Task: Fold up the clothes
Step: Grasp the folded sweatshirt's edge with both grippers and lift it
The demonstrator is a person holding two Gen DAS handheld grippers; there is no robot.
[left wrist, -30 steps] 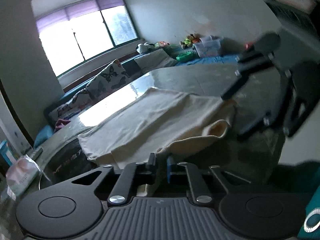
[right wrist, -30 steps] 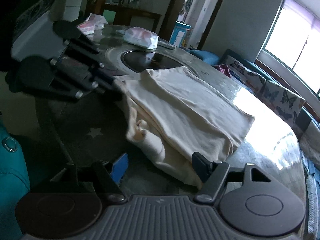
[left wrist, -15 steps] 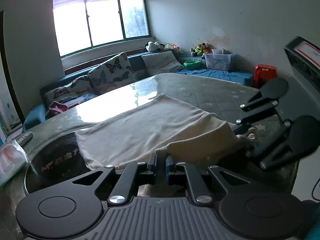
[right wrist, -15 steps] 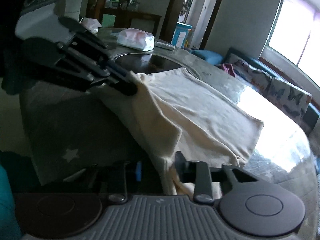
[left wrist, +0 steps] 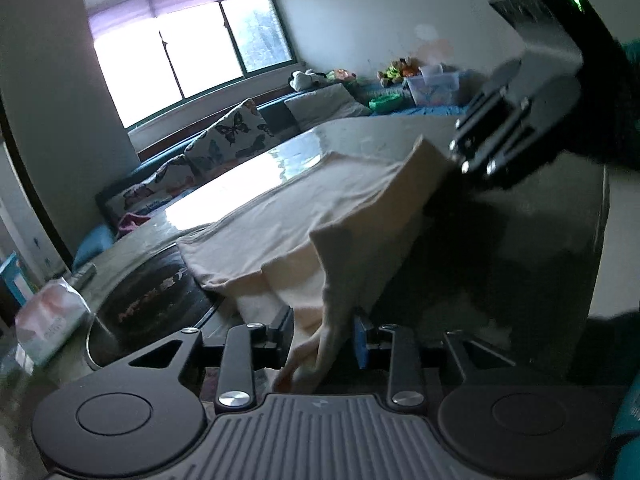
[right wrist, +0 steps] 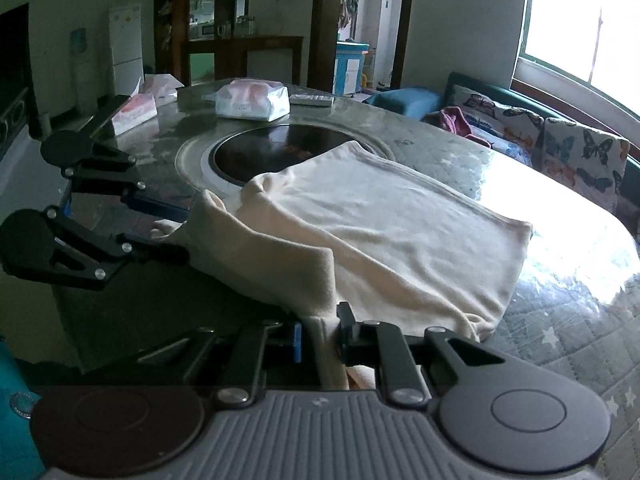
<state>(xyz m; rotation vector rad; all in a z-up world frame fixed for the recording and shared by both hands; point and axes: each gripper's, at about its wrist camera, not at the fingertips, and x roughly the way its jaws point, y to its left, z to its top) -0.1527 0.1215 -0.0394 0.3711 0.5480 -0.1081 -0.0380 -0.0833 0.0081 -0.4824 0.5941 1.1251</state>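
Left wrist view
Cloth: a cream, soft knit garment (left wrist: 304, 216) lies spread on the glossy grey-green round table (left wrist: 360, 136), its near edge lifted off the top.
Left gripper (left wrist: 324, 334): its jaws stand apart with a hanging fold of the cream garment between them; whether they pinch it I cannot tell.
Right gripper (left wrist: 448, 172): blurred, raised at the garment's far corner, which rises to meet its tips.
Beside: a white tissue pack (left wrist: 50, 320) near a dark round inset (left wrist: 160, 300).

Right wrist view
Right gripper (right wrist: 320, 330): clenched on a fold of the garment (right wrist: 380, 232).
Left gripper (right wrist: 182, 234): at the lifted left edge, fingers apart.
Background: butterfly-print cushions (right wrist: 560, 148) under the window.
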